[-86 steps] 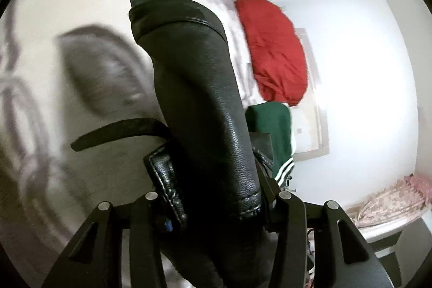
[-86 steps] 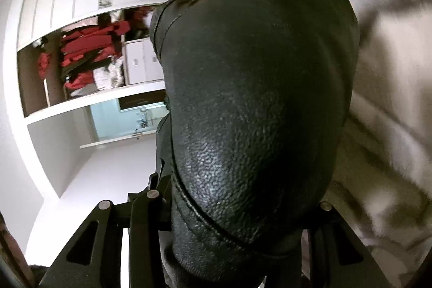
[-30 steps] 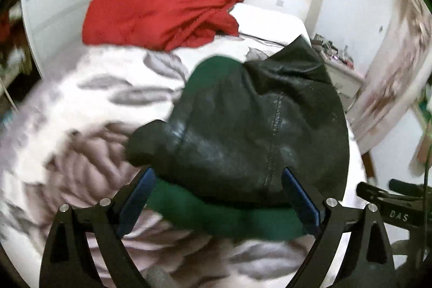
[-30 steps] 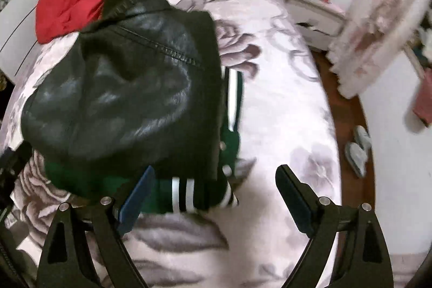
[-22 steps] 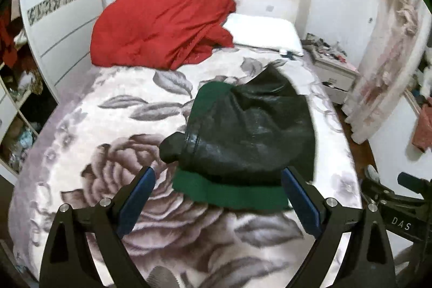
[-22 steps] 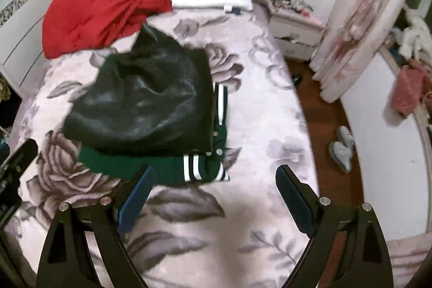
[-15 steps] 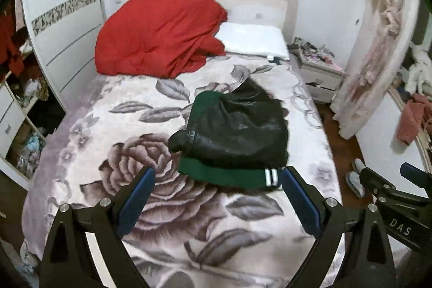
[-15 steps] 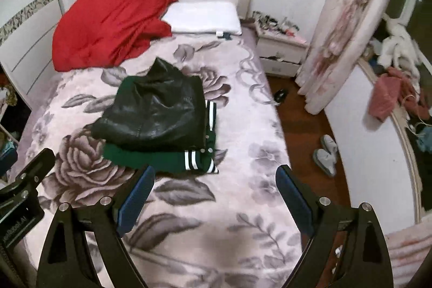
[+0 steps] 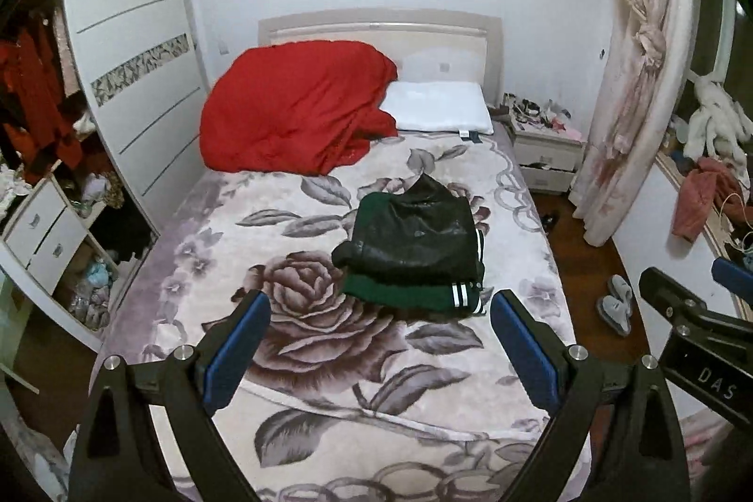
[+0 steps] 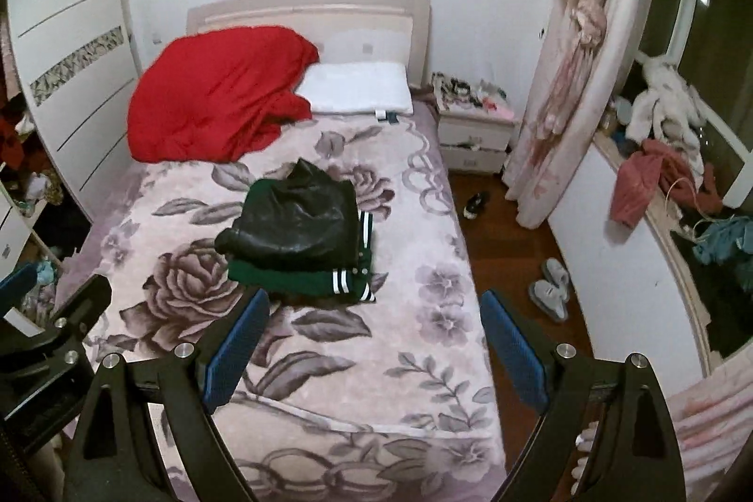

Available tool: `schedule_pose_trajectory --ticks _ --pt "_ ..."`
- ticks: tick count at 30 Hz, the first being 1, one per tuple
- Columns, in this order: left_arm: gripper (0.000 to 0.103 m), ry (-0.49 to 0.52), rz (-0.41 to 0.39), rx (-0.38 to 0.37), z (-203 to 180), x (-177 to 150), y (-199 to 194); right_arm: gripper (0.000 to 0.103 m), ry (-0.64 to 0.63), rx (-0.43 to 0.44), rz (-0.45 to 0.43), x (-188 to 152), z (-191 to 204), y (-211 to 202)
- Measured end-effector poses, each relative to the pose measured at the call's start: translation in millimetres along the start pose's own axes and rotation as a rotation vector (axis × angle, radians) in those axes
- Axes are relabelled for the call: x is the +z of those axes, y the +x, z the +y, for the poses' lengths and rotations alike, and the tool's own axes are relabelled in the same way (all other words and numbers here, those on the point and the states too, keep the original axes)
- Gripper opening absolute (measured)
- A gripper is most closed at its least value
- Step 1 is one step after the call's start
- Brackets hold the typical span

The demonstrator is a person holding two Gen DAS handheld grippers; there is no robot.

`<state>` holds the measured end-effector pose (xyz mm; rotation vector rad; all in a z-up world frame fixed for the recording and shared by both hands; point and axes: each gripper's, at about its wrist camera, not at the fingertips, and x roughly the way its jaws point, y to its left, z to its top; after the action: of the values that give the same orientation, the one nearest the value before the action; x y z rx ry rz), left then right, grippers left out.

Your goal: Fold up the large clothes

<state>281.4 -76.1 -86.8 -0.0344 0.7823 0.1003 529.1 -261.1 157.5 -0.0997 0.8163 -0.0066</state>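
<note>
A folded black leather jacket (image 9: 414, 231) (image 10: 296, 219) lies on top of a folded green garment with white stripes (image 9: 409, 295) (image 10: 301, 274) in the middle of the bed. My left gripper (image 9: 379, 328) is open and holds nothing, high above the foot of the bed and well back from the pile. My right gripper (image 10: 374, 325) is likewise open, with only air between its blue pads (image 10: 237, 344). Each gripper shows at the edge of the other's view.
The bed's flowered blanket (image 9: 301, 342) (image 10: 414, 361) reaches the foot end. A red duvet (image 9: 296, 107) and white pillow (image 9: 437, 109) lie at the head. A wardrobe (image 9: 136, 69) stands on the left, a nightstand (image 10: 475, 125), curtain (image 10: 574, 45) and slippers (image 10: 550, 285) on the right.
Both grippers, earlier shut on the black jacket, stand open and have drawn up and back from the pile. The clothes shrink in view and the whole bed now shows.
</note>
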Motion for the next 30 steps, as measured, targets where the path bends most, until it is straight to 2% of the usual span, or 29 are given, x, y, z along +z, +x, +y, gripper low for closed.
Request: schedule_pose_trajectory --ticks 5,11,21,30 --pt "0.095 -0.023 -0.016 0.005 -3 -4 -31 0.093 -0.005 0.017 -0.042 -6 -12 -47" --pt "0.095 -0.03 -0.02 0.019 -6 -8 -56 0.094 -0.012 0.023 -0.061 -12 -23 -85" --pt "0.095 -0.048 0.005 0.022 -9 -14 -76 0.096 -0.027 0.013 -0.074 -9 -29 -113" --pt "0.095 -0.038 -0.021 0.042 -14 -15 -90 0.098 -0.017 0.025 -0.099 -8 -32 -134"
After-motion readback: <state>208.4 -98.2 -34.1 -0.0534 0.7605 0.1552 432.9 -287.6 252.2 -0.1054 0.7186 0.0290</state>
